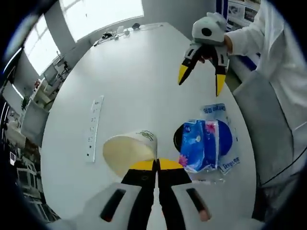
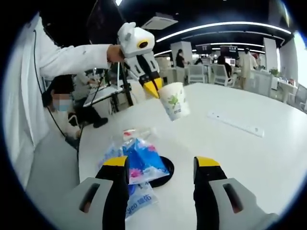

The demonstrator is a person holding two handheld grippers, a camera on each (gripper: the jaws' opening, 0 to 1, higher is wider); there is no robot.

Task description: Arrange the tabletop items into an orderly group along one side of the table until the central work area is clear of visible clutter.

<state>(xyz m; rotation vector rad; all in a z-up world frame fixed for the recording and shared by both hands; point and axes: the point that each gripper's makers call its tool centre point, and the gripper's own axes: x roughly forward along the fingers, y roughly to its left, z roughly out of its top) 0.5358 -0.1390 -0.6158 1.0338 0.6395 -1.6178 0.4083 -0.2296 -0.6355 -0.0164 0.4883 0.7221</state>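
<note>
My left hand-held gripper has its yellow-tipped jaws pressed together on the rim of a paper cup, clamped on it. In the right gripper view that same left hand-held gripper holds the paper cup tilted and lifted clear above the white bench. The cup is cream inside with a green leaf print on its wall.

My right hand-held gripper has its jaws wide apart with nothing between them; seen from the left gripper view, the right hand-held gripper hangs above the bench, ahead and to the right of my left one.

Just right of my left jaws lies a blue plastic packet on top of a dark round disc. From my right hand-held gripper the blue packet sits just ahead by the left jaw, overlapping the dark disc.

A white power strip lies flat to the left of the cup. Small clutter sits at the bench's far end.
</note>
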